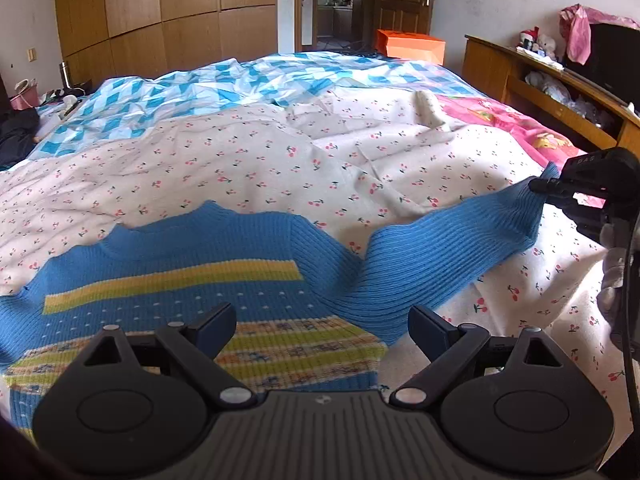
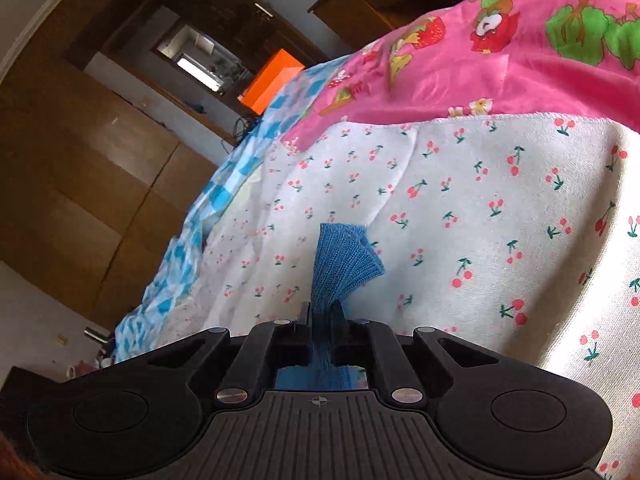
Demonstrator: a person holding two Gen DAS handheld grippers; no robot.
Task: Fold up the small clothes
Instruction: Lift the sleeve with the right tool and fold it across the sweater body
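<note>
Right gripper (image 2: 323,312) fingers pinch the blue sweater (image 1: 192,268) cuff; left gripper (image 1: 322,326) fingers gape, empty.

cherry-print sheet (image 1: 248,168), orange box (image 1: 412,46), wardrobe (image 1: 160,12)

The sweater (image 1: 192,280) is blue knit with a yellow stripe, rows of small white dots, and lower bands of yellow-green with little blue and orange figures. The sheet (image 1: 240,168) under it is white with small red cherries and green stems. Behind lies a cover (image 1: 192,92) in blue and white diamonds, and a blanket (image 2: 500,60) that is pink with strawberries. Both tools are black.
</note>
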